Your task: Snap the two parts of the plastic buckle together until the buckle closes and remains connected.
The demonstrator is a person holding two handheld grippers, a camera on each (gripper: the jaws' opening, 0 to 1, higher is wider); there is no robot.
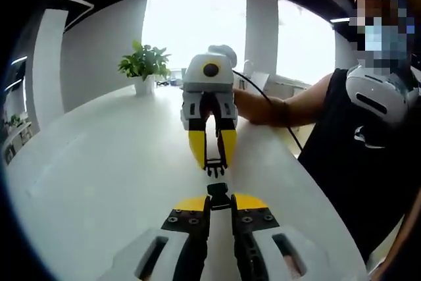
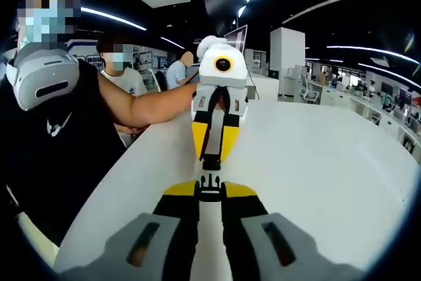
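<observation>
My left gripper (image 1: pixel 218 202) is shut on the black socket half of the buckle (image 1: pixel 218 191), which pokes out from between its yellow tips. Facing it, my right gripper (image 1: pixel 214 157) is shut on the pronged half (image 1: pixel 214 169), prongs pointing at the socket across a small gap. In the right gripper view, the right gripper (image 2: pixel 209 191) holds the pronged half (image 2: pixel 209 181) at the bottom. The left gripper (image 2: pixel 211 151) holds the socket half (image 2: pixel 211 162) just beyond it. Both halves hover in line above the white table (image 1: pixel 99 176).
A potted plant (image 1: pixel 145 67) stands at the table's far end. A person in black (image 1: pixel 355 143) stands at the table's edge, arm reaching in, with a cable (image 1: pixel 270 106) trailing. Other people (image 2: pixel 125 74) sit behind the table (image 2: pixel 329 182).
</observation>
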